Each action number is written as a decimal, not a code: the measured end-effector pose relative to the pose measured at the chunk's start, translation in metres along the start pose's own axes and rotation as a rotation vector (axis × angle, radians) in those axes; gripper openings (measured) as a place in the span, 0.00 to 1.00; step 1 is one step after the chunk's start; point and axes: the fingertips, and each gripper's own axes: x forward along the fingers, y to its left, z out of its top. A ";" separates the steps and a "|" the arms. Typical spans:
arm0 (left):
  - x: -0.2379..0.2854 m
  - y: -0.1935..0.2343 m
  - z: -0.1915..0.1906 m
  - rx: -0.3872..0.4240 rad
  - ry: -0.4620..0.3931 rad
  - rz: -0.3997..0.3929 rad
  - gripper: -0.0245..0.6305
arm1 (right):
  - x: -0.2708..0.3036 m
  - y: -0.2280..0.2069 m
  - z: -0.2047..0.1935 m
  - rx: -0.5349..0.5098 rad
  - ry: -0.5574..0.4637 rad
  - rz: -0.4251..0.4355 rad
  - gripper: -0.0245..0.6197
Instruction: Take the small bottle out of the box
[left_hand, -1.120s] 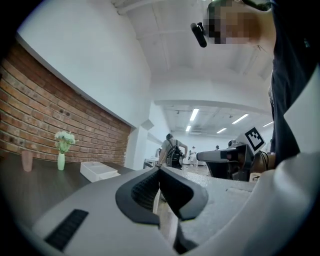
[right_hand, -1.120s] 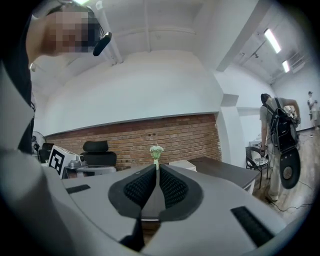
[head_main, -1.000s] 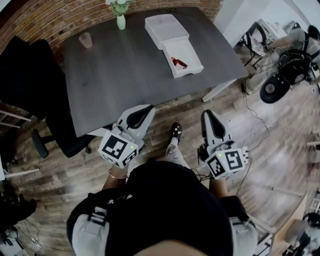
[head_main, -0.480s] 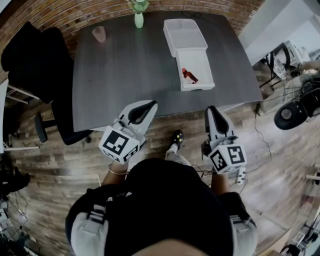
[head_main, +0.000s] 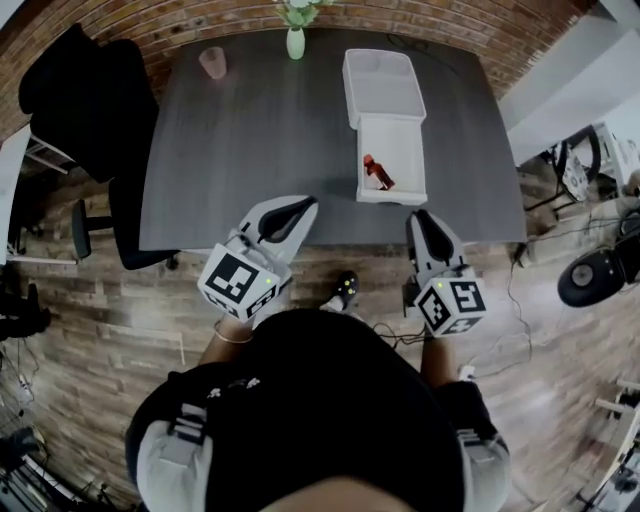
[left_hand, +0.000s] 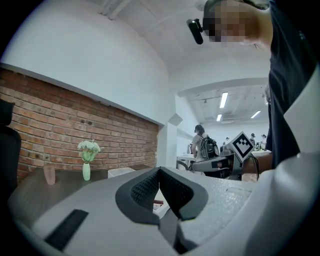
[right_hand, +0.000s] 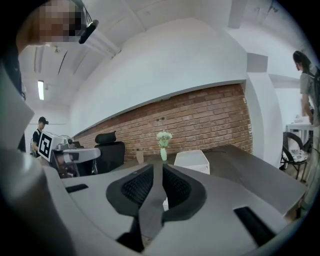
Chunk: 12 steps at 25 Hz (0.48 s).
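No letters, numbers, brand names or signs can be read in any of the 3 views. The only printed marks seen are black-and-white square code patterns. 1 is carried on the top face of the left marker cube (head_main: 238, 290) and 1 on the top face of the right marker cube (head_main: 452, 303). 1 such pattern is also shown in each gripper view, on the opposite cube. Whether any print is carried on the small bottle (head_main: 377, 174) cannot be told; it is shown too small.
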 end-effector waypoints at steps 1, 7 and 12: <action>0.005 0.001 0.000 -0.001 0.001 0.008 0.04 | 0.005 -0.006 -0.002 -0.006 0.015 0.008 0.13; 0.033 -0.002 -0.002 -0.003 -0.006 0.051 0.04 | 0.028 -0.033 -0.012 0.014 0.081 0.097 0.15; 0.048 -0.002 -0.004 -0.003 -0.009 0.089 0.04 | 0.050 -0.044 -0.025 -0.025 0.170 0.173 0.20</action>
